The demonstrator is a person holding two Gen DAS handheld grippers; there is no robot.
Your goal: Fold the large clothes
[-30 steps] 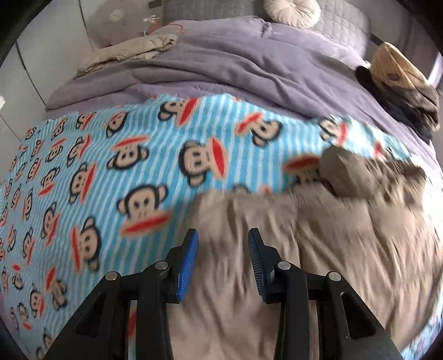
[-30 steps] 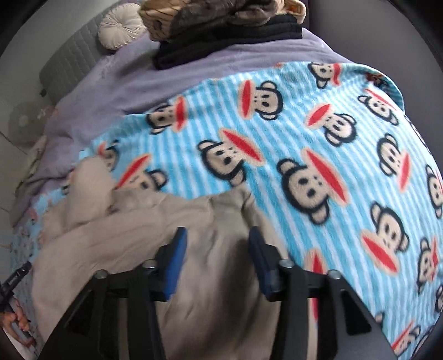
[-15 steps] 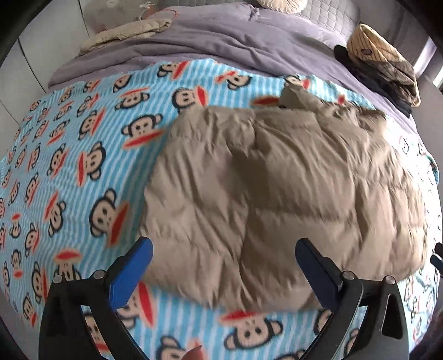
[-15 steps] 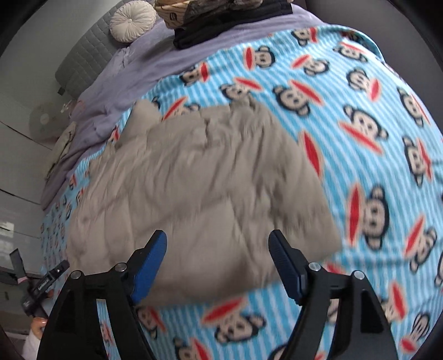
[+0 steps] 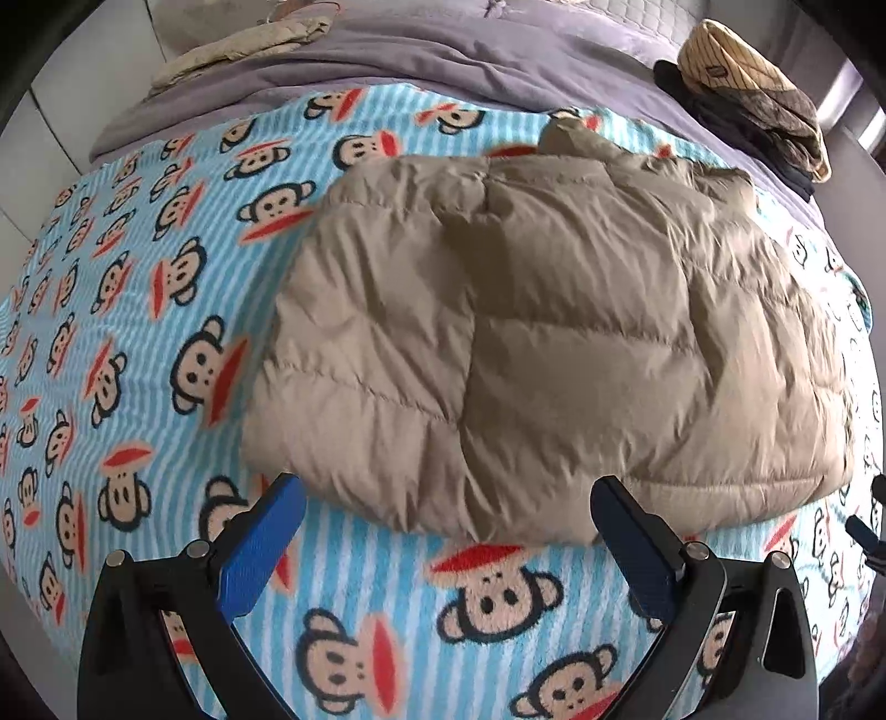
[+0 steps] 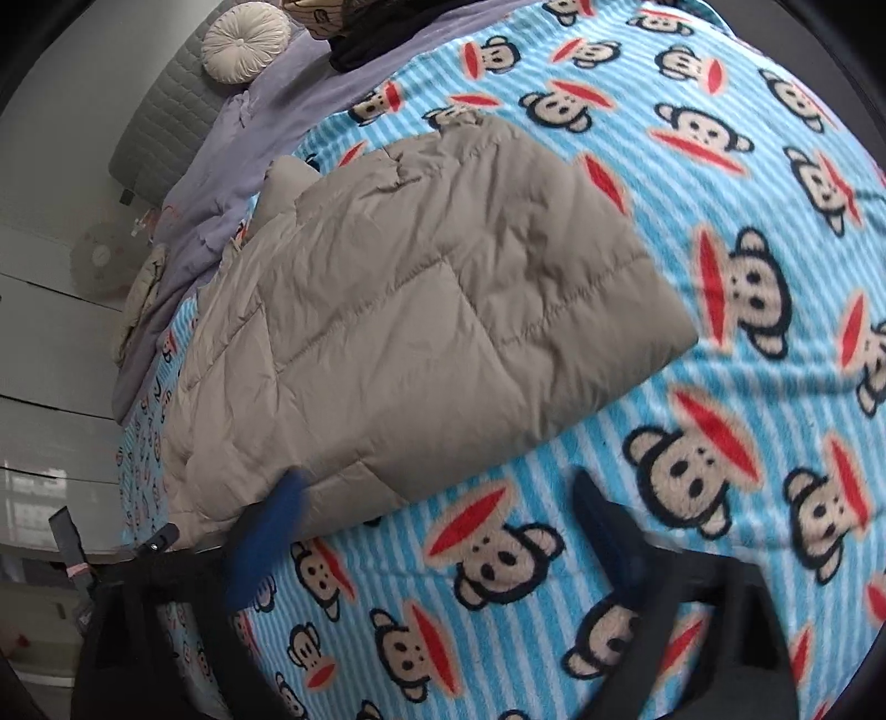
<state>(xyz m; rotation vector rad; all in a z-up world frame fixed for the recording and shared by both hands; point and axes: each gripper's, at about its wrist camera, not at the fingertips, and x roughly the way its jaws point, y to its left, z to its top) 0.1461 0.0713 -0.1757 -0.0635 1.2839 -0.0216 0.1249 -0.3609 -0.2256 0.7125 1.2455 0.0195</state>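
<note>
As it lies folded on the bed, the jacket [image 5: 554, 332] is a puffy, quilted tan garment resting on the blanket [image 5: 138, 310], a blue striped fleece with a monkey print, with its near hem just ahead of both tools. To the far left, a beige cloth [image 5: 243, 47] lies on the quilt [image 5: 443, 61], a lilac cover at the head of the bed; to the far right sits a pile [image 5: 764, 105] of dark and patterned clothes. The jacket is judged light and soft: its filling should spring back, so a fold may puff open unless pressed flat, and its smooth shell may slide under the pads. Hold is best taken at a stitched edge or corner of the hem, where the layers are thin enough to pinch together, rather than on a padded panel. The left tool [image 5: 448, 537] is spread to its widest and holds nothing; its fingertips frame the near hem without touching it. The right tool [image 6: 437, 520], blurred in its own view, is opening with nothing between its jaws; its left finger overlaps the jacket's near corner in the picture, and contact cannot be judged.
</note>
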